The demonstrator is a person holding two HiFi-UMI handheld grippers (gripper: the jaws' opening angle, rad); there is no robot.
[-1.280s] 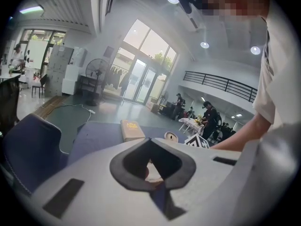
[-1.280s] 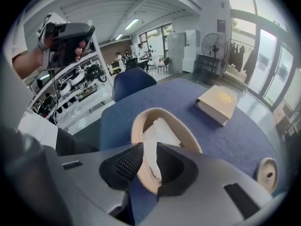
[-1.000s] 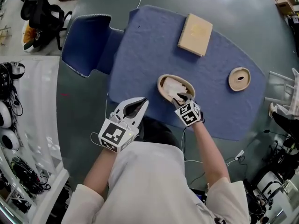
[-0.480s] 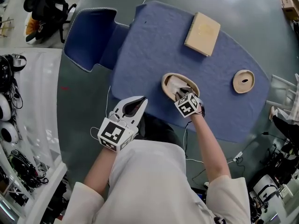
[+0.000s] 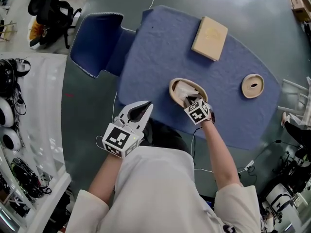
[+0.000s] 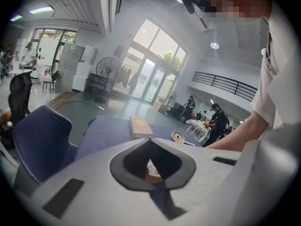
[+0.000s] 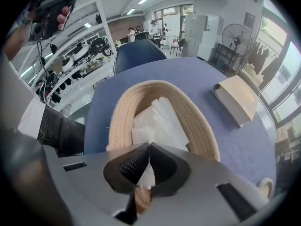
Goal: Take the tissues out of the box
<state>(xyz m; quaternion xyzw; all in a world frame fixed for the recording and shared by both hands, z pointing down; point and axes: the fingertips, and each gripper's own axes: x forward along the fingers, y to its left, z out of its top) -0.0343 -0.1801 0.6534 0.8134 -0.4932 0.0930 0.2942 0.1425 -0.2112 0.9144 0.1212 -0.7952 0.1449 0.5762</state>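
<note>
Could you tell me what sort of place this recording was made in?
Probably a large open lab or workshop: racks of equipment, a standing fan, and a blue office chair beside the table.

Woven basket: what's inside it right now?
Folded white tissues fill the woven basket; the right gripper, jaws closed, pinches one at the near end. The basket floor and how many tissues lie beneath are covered.

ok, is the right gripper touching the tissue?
Touching. The right gripper view shows the right gripper with jaws shut on a fold of tissue in the basket.
</note>
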